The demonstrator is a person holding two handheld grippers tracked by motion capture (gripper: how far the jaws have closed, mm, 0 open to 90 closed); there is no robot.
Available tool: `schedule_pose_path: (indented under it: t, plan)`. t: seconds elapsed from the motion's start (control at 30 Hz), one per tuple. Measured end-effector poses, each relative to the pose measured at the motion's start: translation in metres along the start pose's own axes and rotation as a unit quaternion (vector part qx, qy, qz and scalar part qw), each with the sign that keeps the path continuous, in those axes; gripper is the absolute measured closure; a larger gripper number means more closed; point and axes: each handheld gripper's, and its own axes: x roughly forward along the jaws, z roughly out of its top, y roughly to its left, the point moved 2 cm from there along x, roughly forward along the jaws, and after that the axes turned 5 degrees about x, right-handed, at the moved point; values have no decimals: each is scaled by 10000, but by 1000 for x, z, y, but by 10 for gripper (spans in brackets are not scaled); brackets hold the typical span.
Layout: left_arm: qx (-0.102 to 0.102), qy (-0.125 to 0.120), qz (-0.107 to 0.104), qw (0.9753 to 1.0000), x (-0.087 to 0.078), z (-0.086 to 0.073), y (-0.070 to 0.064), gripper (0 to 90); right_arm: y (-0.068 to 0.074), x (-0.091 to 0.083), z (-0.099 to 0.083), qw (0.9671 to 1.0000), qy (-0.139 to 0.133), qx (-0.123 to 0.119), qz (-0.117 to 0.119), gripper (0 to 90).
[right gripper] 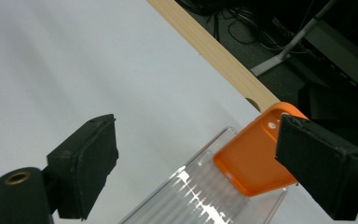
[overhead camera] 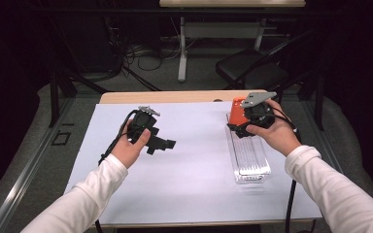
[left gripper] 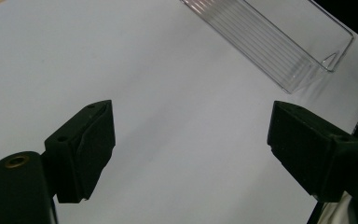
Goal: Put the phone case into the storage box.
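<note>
Presently the orange case leans inside the clear tray at its 12 o'clock end; the right gripper, jaws wide, hovers there, probably to grasp it; the left gripper, jaws wide, idles over the bench.

Orange piece partly behind right hand-held gripper jaw.

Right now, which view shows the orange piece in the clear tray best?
The right gripper view: the orange piece leans in the far end of the clear tray, close and unobstructed. In the high view the right gripper partly covers it. The left gripper view shows the tray's other end.
</note>
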Motion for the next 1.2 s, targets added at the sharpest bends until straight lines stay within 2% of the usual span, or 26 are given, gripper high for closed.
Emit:
schedule_pose_path:
  t: [0.27, 0.6, 0.77, 0.93, 1.2]
  plan:
    - [58, -165, -33, 9998, -3, -3, -1, 151, 8, -2, 1, 9991, -50, 258, 345, 82]
    - [73, -326, -194, 9993, -7, -8, -5, 151, 23, -2, 0, 9947, -102, 705, 741, 80]
    - [73, -416, -241, 9988, -9, -10, -7, 151, 30, -3, -1, 9939, -148, 717, 826, 80]
    - [127, -423, -248, 9987, -9, -12, -8, 151, 35, -3, -3, 9938, -180, 739, 809, 80]
    - [47, -576, -324, 9978, -10, -19, -8, 151, 39, -5, -8, 9921, -309, 849, 865, 80]
